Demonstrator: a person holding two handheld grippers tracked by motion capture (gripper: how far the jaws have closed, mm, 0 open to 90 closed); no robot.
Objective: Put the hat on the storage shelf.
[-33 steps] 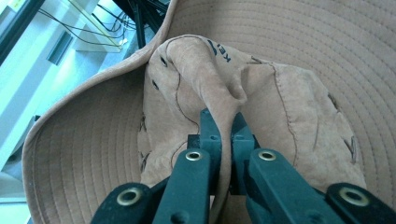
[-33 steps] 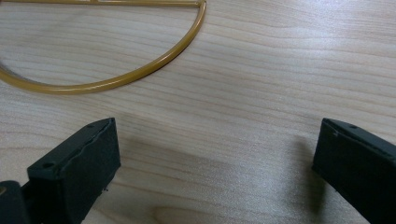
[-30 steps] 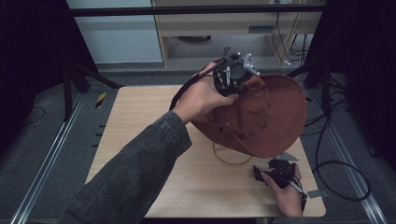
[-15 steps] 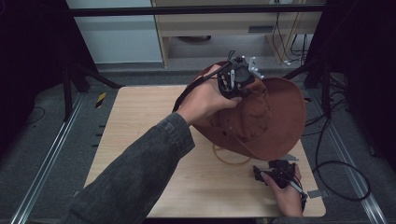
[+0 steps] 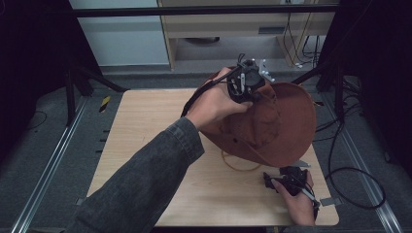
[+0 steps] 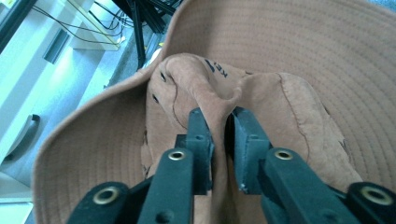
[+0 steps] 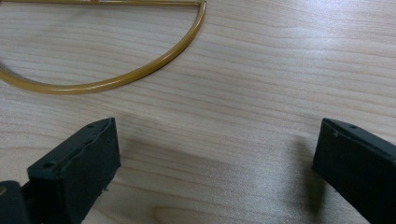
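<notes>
Light wooden table [image 5: 145, 145] sat centre frame in the high view, grey floor and metal rails around it, a pale cabinet at the top.

Your left gripper [image 5: 247, 83] was up in the upper middle of the frame, above the table's far edge. Its jaws were clamped on a pinched fold of the crown of the brown hat [image 5: 284, 126]. Left gripper view confirmed it: crown fabric [image 6: 219, 100] squeezed between the two black jaws, brim spreading around it.

Hat was right of centre in the high view, tilted: crown toward upper left at your gripper, brim fanning toward lower right, long axis roughly upper left to lower right. Lower brim edge was near the table; couldn't tell if it touched.

A thin tan cord loop [image 5: 240, 165] lay on the table just under the brim's lower edge.

Your right gripper [image 5: 286, 179] was low at the lower right of the frame, on the table. Jaws were spread wide with bare wood between them; cord curved across the upper left of the right gripper view, apart from both jaws.
</notes>
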